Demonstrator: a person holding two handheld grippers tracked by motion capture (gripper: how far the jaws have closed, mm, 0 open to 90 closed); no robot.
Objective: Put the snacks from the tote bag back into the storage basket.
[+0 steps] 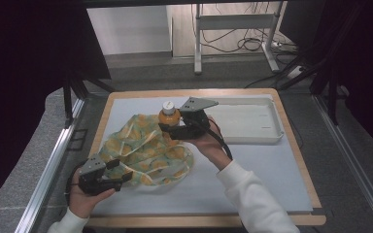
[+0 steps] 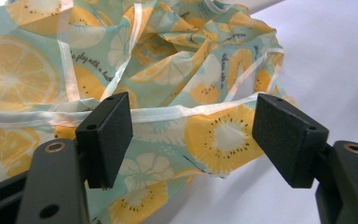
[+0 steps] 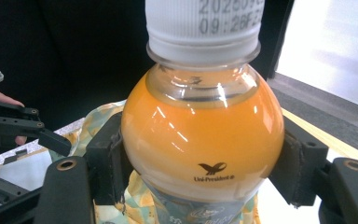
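Observation:
An orange-juice bottle (image 1: 169,116) with a white cap stands upright at the far edge of a fruit-print cloth bag (image 1: 145,148). My right gripper (image 1: 171,127) is shut on it, and its pads (image 3: 109,158) press both sides of the bottle (image 3: 200,130); the bag's cloth (image 3: 98,121) lies below. The bag lies crumpled on the white mat. At its near left corner my left gripper (image 1: 123,175) is open. The bag's white hem (image 2: 168,112) runs across the gap between its jaws, and my left gripper (image 2: 193,123) does not press on it.
A white tray (image 1: 252,138) lies at the table's far right, just beyond my right hand. The wooden table rim (image 1: 204,221) frames the white mat. My other gripper (image 3: 25,126) shows at the left of the right gripper view. A metal stand and cables are on the floor behind.

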